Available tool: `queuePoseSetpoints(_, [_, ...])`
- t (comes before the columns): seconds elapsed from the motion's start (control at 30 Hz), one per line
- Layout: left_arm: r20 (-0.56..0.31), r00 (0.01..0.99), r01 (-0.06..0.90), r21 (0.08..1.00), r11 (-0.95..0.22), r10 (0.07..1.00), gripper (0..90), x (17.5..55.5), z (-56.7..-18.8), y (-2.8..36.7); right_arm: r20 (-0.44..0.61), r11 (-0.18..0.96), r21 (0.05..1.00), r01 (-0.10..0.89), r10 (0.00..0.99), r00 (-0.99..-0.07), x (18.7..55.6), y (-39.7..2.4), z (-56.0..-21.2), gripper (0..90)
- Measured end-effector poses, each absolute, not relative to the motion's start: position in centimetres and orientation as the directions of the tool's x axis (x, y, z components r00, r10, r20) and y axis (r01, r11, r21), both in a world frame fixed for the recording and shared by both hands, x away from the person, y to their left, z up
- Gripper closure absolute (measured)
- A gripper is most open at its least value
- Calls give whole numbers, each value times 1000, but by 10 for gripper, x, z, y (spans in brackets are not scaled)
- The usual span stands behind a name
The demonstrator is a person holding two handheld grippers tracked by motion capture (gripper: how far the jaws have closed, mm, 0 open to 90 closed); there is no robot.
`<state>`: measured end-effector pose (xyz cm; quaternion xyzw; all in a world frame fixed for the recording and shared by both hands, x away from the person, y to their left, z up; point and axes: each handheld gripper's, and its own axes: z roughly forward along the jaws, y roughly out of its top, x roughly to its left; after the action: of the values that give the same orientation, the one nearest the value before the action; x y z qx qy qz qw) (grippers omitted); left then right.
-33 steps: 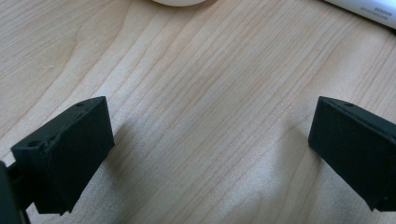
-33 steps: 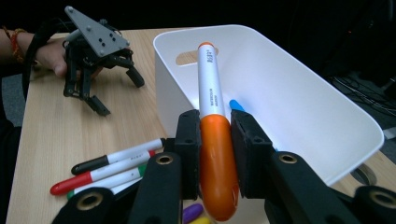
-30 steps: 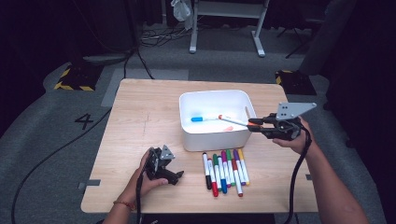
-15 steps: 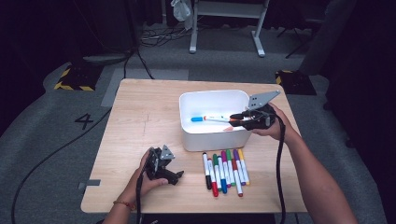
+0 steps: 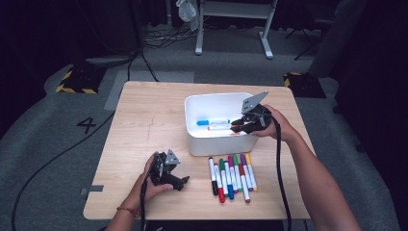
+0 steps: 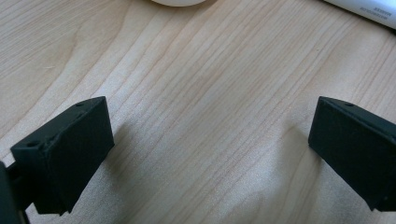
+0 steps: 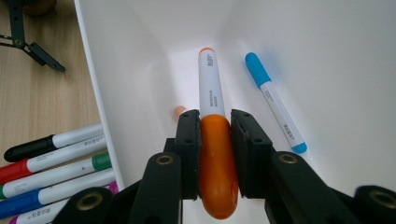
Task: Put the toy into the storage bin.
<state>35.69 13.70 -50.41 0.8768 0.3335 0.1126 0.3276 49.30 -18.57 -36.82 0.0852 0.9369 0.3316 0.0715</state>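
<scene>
My right gripper is shut on the orange cap of an orange marker. It holds the marker low inside the white bin, pointing toward the bin's left wall. A light blue marker lies on the bin floor beside it. Several capped markers lie in a row on the table in front of the bin. At the front left of the table, my left gripper rests open on bare wood with nothing between its jaws.
The wooden table has free room on its left half. A cable trails from the right gripper along the forearm. The floor around the table is dark, with cables and a desk frame beyond the far edge.
My right gripper has carried the orange marker leftward from the bin's right rim and down into the bin. The left gripper has stayed where it was.
</scene>
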Motion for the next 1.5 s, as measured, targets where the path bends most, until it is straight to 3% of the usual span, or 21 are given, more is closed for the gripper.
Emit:
queuePoseSetpoints(0.33, [-21,752,511,650,-563,659,1,357,-504,137,-29,811,571,127,174,-984,496,-180,-368,748])
queuePoseSetpoints(0.7, [-21,752,511,650,-563,658,0,357,-504,137,-64,823,551,134,202,-977,490,-185,-363,708])
queuePoseSetpoints(1.2, [-23,752,511,651,-562,658,1,357,-504,137,-137,686,706,178,378,-916,459,-227,-337,491])
queuePoseSetpoints(1.5, [-20,752,510,650,-563,659,1,357,-504,137,-147,601,780,173,444,-884,424,-262,-330,449])
